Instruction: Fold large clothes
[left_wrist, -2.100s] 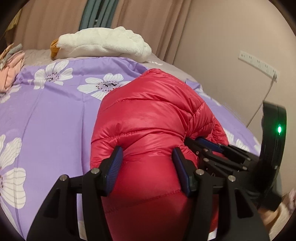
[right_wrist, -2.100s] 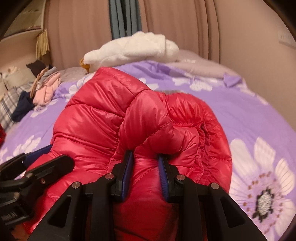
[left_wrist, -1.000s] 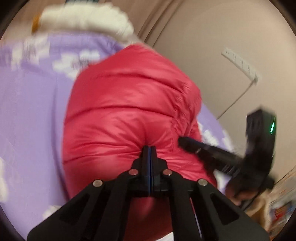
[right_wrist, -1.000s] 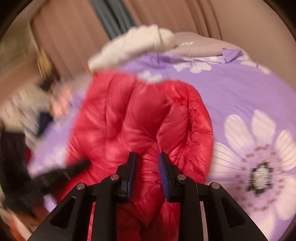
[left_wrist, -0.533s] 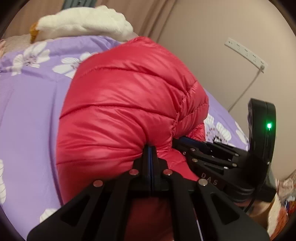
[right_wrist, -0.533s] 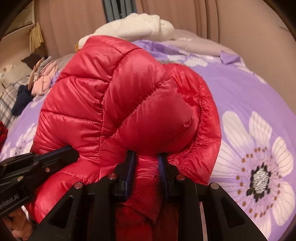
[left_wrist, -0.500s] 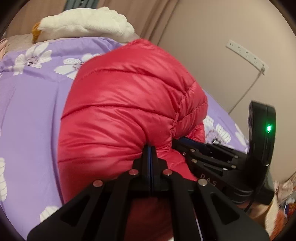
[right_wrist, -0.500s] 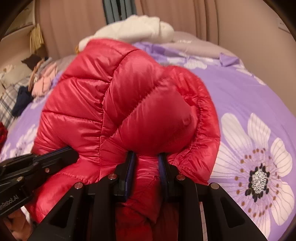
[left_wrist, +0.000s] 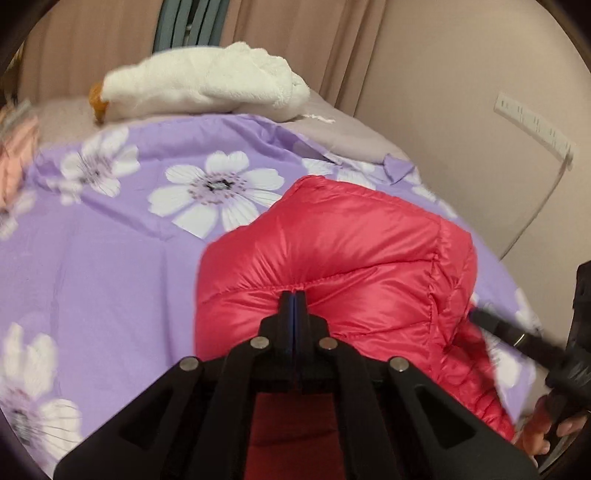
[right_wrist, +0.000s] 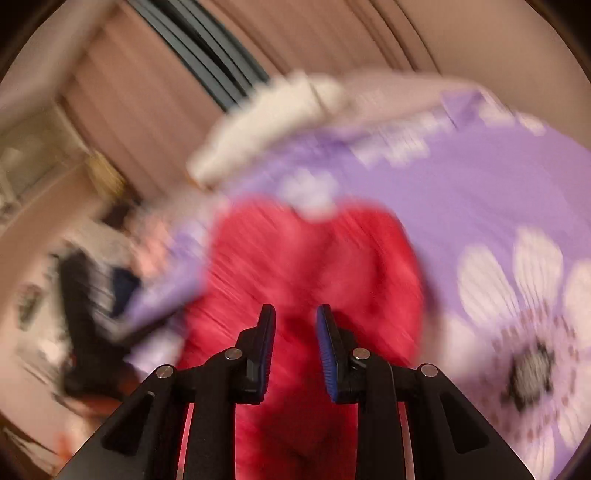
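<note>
- Red quilted down jacket (left_wrist: 332, 258) lay bunched on the bed, lower centre to lower right of the left wrist view; glossy shell, stitched seams visible.
- Left claw (left_wrist: 294, 299) was pinched fully together on a seam fold of the jacket, lower centre of frame; blue pads met with only thin fabric between them.
- Right claw (right_wrist: 295, 325) sat lower centre of the right wrist view, jaws narrow but apart, a thick wad of the jacket (right_wrist: 314, 266) between the blue pads (right_wrist: 327, 343). Frame was heavily blurred; pads appeared to press on the fabric.
- In the left wrist view the right claw's black body (left_wrist: 517, 336) showed at the lower right edge, a person's hand (left_wrist: 554, 432) beneath it, fingers only partly in frame.
- Purple bedsheet (left_wrist: 92, 258) with white flower print covered the bed; jacket rested on it toward the right side of the frame.
- White plush toy (left_wrist: 207, 85) with an orange tip lay at the upper centre, at the far end of the bed, well apart from the jacket.
- Beige curtain (left_wrist: 92, 48) filled the top of the frame; white power strip (left_wrist: 532, 129) was on the wall at upper right.
- Pink clothing (left_wrist: 14, 155) at the left edge, blurred; item type not determinable.
</note>
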